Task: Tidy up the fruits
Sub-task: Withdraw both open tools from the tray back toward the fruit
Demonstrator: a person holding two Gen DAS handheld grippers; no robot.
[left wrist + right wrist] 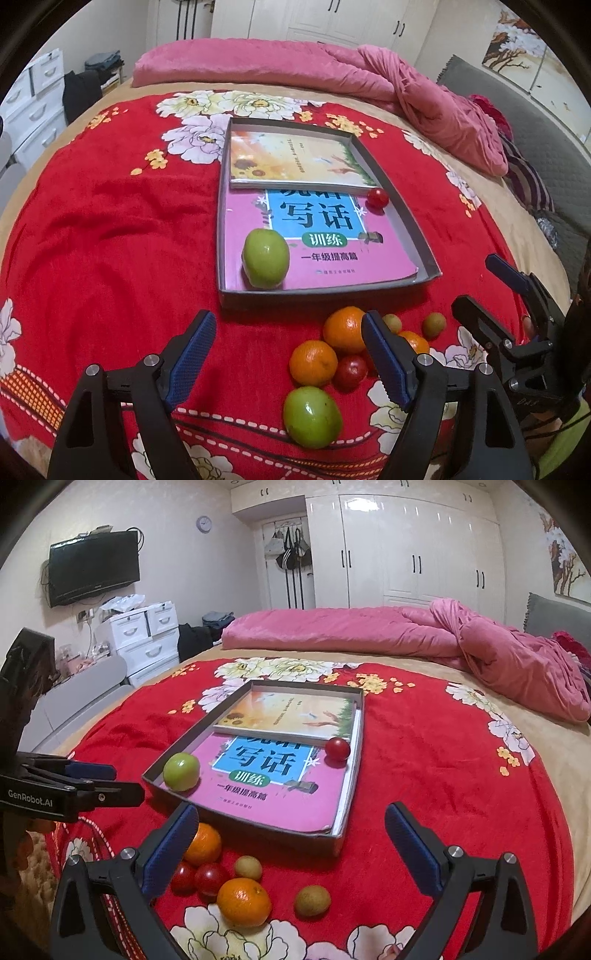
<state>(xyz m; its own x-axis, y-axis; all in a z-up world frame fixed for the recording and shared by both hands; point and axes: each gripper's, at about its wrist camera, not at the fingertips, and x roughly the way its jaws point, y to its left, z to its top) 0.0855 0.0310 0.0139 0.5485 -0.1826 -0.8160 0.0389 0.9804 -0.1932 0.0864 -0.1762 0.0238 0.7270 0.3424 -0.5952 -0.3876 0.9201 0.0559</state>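
So both grippers were hovering over the bed, nothing in either one. Going left to right in the left wrist view: the left gripper [288,350] had its jaws spread apart and empty, the blue pads well clear of any fruit. Up behind it sat the shallow grey box [424,236] on the red floral blanket [110,240], with a pink workbook [325,258] and a yellow-cover book [295,158] lying flat inside. One green apple [265,257] was already in the box at its near left corner, resting on the pink workbook, and a red cherry tomato [377,198] sat further back near the right wall.

Rest of the fruit was still loose on the blanket, just in front of the box: a second green apple [312,417] nearest the camera, a mandarin [313,363] touching a small red tomato [350,371], a bigger orange [345,329] behind those, another mandarin [415,341] partly hidden by the gripper finger, plus two small brownish-green fruits [434,325].

Far right, the right gripper [291,849] was also wide open and empty, hanging over that same pile.
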